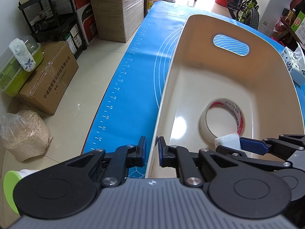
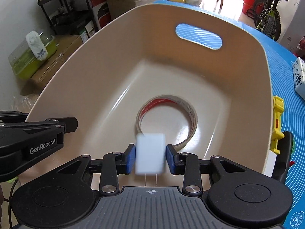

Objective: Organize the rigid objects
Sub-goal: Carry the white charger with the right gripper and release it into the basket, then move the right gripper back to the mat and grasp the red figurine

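- The left gripper (image 1: pixel 152 150) was clamped on the near left rim of the beige tub (image 1: pixel 190 24), one pad outside the wall and one inside.
- The tub sat on a blue mat (image 1: pixel 133 72) that covered the desk.
- The right gripper (image 2: pixel 150 159) hung over the near end of the tub, with a white plug adapter (image 2: pixel 150 152) between its blue pads.
- A thin gap showed on each side of the adapter, so the jaws stood apart and did not press on it; the adapter was blurred, its two metal prongs pointing toward the camera.
- A roll of tape (image 2: pixel 167 122) lay flat on the tub's floor, just beyond the adapter.
- A yellow object (image 2: pixel 277 126) lay on the mat just outside the tub's right wall.
- A tissue pack (image 2: pixel 300 80) rested farther right on the mat.
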A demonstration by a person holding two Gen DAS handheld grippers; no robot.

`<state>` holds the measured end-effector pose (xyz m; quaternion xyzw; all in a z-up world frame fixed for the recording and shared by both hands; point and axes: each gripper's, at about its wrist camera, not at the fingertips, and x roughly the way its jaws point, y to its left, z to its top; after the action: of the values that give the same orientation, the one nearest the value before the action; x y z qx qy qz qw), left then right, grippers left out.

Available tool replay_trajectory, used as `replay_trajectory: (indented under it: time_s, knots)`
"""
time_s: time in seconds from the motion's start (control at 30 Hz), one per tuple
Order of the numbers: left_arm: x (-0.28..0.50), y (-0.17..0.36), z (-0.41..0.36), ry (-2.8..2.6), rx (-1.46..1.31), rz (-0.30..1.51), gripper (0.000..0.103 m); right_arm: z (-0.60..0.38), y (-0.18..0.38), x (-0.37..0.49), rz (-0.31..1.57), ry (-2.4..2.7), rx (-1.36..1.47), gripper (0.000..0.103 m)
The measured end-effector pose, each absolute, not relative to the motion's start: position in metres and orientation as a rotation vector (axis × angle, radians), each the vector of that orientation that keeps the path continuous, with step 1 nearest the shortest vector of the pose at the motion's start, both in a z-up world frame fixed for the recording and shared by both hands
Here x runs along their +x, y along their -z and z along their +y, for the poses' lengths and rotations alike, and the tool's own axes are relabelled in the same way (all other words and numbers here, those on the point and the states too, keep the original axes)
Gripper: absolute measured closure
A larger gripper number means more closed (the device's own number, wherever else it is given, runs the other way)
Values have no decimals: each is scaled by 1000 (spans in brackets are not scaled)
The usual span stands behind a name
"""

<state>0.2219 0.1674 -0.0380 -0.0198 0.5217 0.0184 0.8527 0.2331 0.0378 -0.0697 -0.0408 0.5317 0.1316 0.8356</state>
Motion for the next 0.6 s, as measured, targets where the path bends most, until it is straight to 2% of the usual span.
replay_trajectory:
  time_s: [0.3,0.6]
  knots:
    - [223,37,165,-40,-40,1098,88,16,28,217,951,-284,-47,38]
    - [222,37,165,-41,-46,1098,88,-50,-22,192,755,-183,56,36]
